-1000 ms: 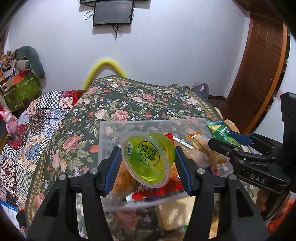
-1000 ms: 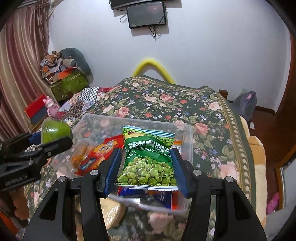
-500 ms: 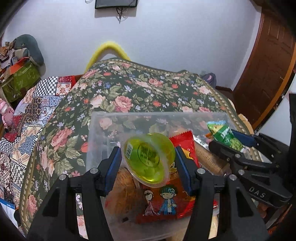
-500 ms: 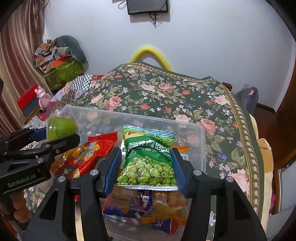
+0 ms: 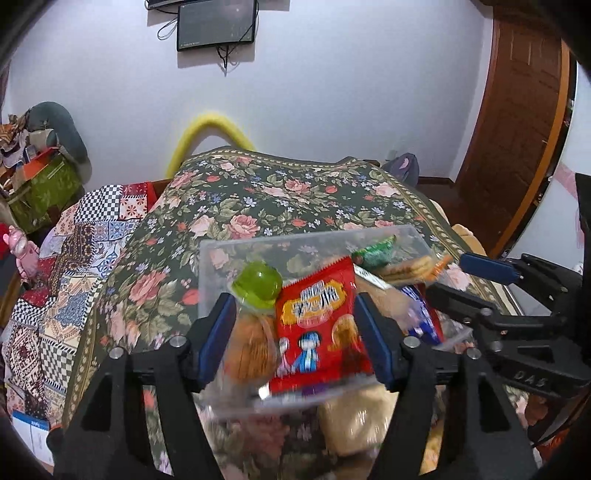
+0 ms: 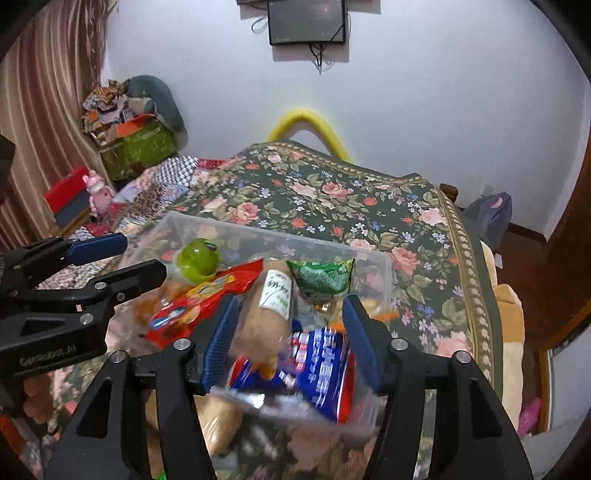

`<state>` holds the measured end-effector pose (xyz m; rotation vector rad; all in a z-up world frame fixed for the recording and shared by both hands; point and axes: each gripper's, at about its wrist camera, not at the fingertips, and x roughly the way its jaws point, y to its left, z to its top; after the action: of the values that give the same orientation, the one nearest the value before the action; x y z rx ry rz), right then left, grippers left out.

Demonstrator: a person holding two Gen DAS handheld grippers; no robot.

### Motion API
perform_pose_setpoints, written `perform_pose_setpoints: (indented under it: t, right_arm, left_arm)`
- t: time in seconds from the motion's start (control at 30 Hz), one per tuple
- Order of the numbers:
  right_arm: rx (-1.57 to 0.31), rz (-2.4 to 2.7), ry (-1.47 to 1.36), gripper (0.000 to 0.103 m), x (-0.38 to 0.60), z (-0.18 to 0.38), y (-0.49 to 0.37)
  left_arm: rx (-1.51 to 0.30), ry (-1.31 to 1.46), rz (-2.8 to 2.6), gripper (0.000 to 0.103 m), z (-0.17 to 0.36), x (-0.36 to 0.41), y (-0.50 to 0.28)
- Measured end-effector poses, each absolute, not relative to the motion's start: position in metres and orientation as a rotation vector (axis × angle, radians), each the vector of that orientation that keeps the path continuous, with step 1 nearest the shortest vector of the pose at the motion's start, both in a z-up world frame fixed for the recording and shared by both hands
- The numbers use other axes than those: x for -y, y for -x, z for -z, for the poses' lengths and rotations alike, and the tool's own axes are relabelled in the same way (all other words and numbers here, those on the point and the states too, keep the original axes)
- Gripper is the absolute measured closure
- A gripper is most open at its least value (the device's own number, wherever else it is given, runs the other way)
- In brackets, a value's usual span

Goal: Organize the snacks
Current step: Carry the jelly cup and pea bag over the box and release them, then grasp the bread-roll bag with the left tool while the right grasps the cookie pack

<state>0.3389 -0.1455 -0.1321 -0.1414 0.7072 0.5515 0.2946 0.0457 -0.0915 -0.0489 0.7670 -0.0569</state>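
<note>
Both grippers hung over the clear plastic bin (image 5: 229,247) on the flowered bedspread (image 5: 258,192), and both were letting go. The left gripper (image 5: 295,334) had its jaws spreading apart with nothing pinched; the blue pads stood clear on either side of a red biscuit packet (image 5: 319,321) lying in the bin beneath them. Just ahead of its left finger (image 5: 216,338) the green jelly cup (image 5: 257,284) sat loose among the snacks, tipped on its side as far as the blur allowed me to judge.

The right gripper (image 6: 291,341) was widening too, its pads touching nothing. Below them lay a blue and white packet (image 6: 319,369) and a tan wrapped roll (image 6: 264,317). Just beyond its fingertips the green pea packet (image 6: 321,277) rested inside the bin, near the far wall.

Farther off, past the bed, a yellow curved tube (image 6: 306,118) leaned at the white wall under a dark screen (image 6: 306,20).
</note>
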Motion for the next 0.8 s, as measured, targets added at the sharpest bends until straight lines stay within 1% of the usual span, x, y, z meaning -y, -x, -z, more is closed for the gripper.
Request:
perform_pose_setpoints:
  t: [0.2, 0.33, 0.47, 0.6, 0.8]
  right_arm:
    - [-0.713, -0.556, 0.132, 0.046, 0.162, 0.133, -0.303]
    - [-0.733, -0.554, 0.132, 0.044, 0.169, 0.14, -0.285]
    - [-0.763, -0.555, 0.122, 0.039, 0.176, 0.151, -0.269]
    - [-0.788, -0.549, 0.108, 0.038, 0.186, 0.161, -0.253]
    - [-0.839, -0.545, 0.076, 0.037, 0.196, 0.178, -0.237]
  left_arm:
    - [-0.794, 0.048, 0.082, 0.027, 0.094, -0.046, -0.258]
    - [-0.83, 0.062, 0.099, 0.025, 0.103, -0.042, -0.237]
    - [-0.861, 0.073, 0.12, 0.025, 0.114, -0.038, -0.216]
    - [-0.889, 0.061, 0.138, 0.023, 0.126, -0.031, -0.194]
    - [-0.904, 0.04, 0.163, 0.013, 0.14, -0.025, -0.167]
